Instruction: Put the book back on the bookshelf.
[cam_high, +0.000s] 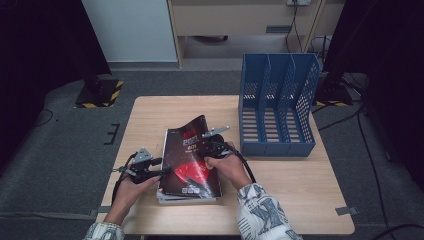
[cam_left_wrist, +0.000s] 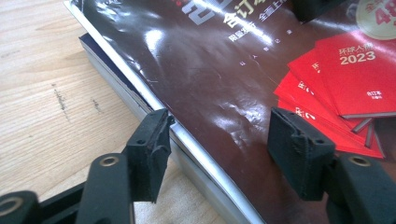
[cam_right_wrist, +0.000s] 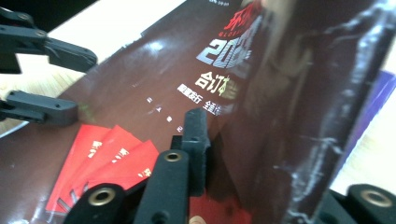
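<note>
High view first: a glossy dark magazine (cam_high: 190, 160) lies on top of a small stack (cam_high: 187, 199) near the front edge of the table (cam_high: 280, 200), left of centre, with a blue file rack (cam_high: 277, 105) standing toward the back right corner. The right gripper (cam_high: 212, 145) has the magazine's right-hand edge, and that side of the cover is curling up off the stack. In the right gripper view the cover (cam_right_wrist: 289, 116) rises steeply between the two jaws, which have closed in on it and look to be pinching the sheet. The left gripper (cam_high: 162, 167) sits at the magazine's left edge; in the left gripper view its jaws stand apart, one beside the spine edge (cam_left_wrist: 187, 140) and one over the cover, gripping nothing. Now the handling, and this is a judgement: the magazine looks light, floppy and slick. It bends wherever it is lifted, so a pinch on one loose cover will likely peel only that sheet. The bound spine on the left looks like the firmer place to take hold, and shiny paper may slide out of a shallow bite.
</note>
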